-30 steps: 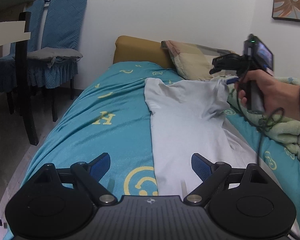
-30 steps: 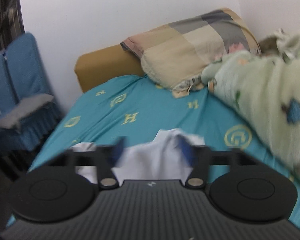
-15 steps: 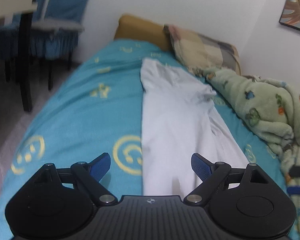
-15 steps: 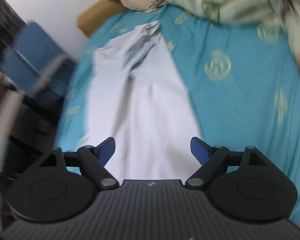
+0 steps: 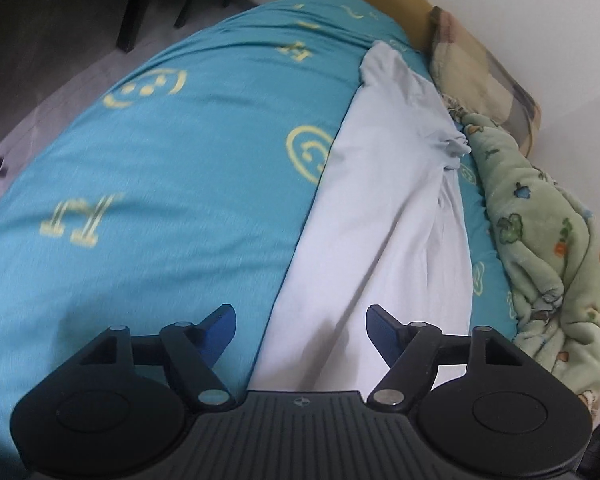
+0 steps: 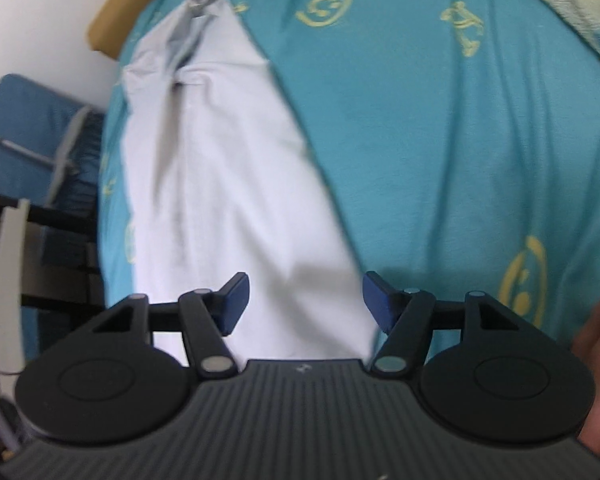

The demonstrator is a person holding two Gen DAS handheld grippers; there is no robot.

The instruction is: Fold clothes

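A pale white, soft cotton garment (image 5: 384,216) lay lengthwise on the bed, folded into a long narrow strip. Its near end was flat and smooth; its far end was bunched and creased in grey folds toward the headboard. It rested on a teal bedsheet (image 5: 160,184) of smooth fabric printed with yellow round and letter-like motifs.

In the left wrist view, the left hand-held gripper (image 5: 301,322) hovered over the near end of the garment, its blue-padded jaws apart and closing, straddling the garment's left edge without pressing it. To the right lay a pale green fleece blanket (image 5: 548,240) with small cartoon prints, rumpled, and beyond it a beige patchwork pillow (image 5: 480,76).

In the right wrist view, the right hand-held gripper (image 6: 304,300) hung above the garment's near right edge, jaws apart and closing, cloth beneath but ungripped. A hand (image 6: 596,360) showed at the right border.
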